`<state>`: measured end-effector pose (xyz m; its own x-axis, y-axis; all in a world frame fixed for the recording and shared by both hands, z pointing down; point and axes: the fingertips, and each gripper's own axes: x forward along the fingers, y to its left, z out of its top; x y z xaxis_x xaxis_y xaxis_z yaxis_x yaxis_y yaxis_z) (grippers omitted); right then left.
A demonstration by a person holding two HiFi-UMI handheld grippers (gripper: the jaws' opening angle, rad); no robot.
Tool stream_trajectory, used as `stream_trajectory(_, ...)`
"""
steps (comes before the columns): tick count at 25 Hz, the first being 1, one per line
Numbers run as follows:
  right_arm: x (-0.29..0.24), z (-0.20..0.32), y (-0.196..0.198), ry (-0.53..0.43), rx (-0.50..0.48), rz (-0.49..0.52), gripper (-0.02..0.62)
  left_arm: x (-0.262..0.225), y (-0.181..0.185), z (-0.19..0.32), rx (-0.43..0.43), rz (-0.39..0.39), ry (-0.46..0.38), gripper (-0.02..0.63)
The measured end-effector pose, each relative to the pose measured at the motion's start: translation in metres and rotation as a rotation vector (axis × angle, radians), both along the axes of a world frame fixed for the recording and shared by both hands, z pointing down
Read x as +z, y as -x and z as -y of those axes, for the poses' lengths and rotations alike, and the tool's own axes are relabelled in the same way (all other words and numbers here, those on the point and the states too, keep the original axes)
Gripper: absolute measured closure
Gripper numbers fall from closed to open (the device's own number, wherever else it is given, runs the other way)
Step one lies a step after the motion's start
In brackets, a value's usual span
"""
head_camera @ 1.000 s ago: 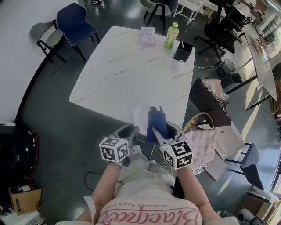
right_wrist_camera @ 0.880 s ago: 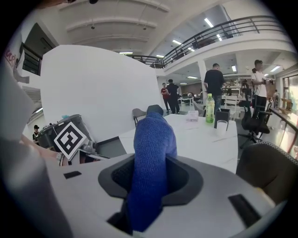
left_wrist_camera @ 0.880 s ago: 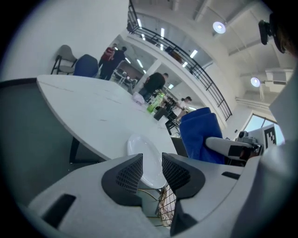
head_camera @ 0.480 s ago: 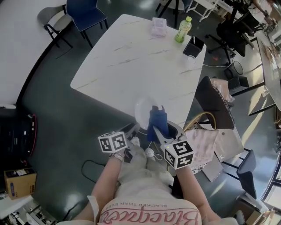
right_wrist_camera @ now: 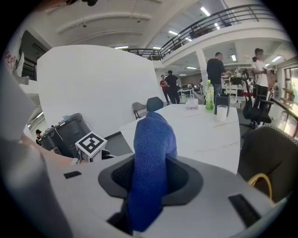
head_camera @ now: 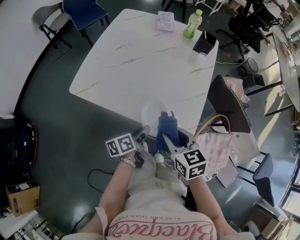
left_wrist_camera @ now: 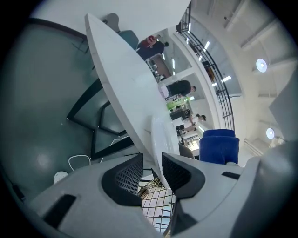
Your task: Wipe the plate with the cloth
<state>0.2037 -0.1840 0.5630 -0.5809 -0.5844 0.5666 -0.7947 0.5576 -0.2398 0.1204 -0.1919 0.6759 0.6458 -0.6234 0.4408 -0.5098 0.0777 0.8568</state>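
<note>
Table [head_camera: 140, 61]: white marbled top on a dark floor; open hall with railings and people behind it in both gripper views.
Plate [head_camera: 151, 115]: white, at the table's near edge, partly out past that edge; seen edge-on in the left gripper view [left_wrist_camera: 157, 135].
Left gripper [head_camera: 143, 132]: just off the table's near edge, marker cube facing up; jaws drawn close on the plate's rim, which sits between the pads [left_wrist_camera: 179, 172], against one pad with a thin slit at the other.
Cloth [head_camera: 167, 127]: blue, bunched and standing upright over the table's near edge, just right of the plate; touching the plate or only in front of it, cannot tell.
Right gripper [head_camera: 174, 140]: off the table's near edge, beside the left gripper; jaws pinching the cloth's lower part [right_wrist_camera: 151, 153], with the rest rising out above them.
Far end of table: green bottle [head_camera: 192, 24], black box [head_camera: 205, 43], clear cup [head_camera: 201, 56], clear container [head_camera: 165, 21].
Chairs: blue chair [head_camera: 84, 9] at the table's far left corner; dark-backed chair [head_camera: 225, 105] at the table's right side.
</note>
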Motion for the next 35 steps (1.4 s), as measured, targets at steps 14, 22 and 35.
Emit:
stream_trajectory(14, -0.002, 0.004, -0.005, -0.011, 0.016, -0.007, 0.462, -0.009, 0.005, 0.008, -0.053, -0.001, 0.052, 0.588)
stream_trajectory(22, -0.017, 0.004, -0.019, -0.048, 0.053, 0.004, 0.462, -0.029, 0.000, 0.010, -0.020, 0.034, -0.014, 0.589)
stream_trajectory(35, -0.099, 0.020, -0.031, -0.243, 0.094, 0.026, 0.462, -0.123, -0.011, 0.020, 0.048, 0.096, -0.270, 0.589)
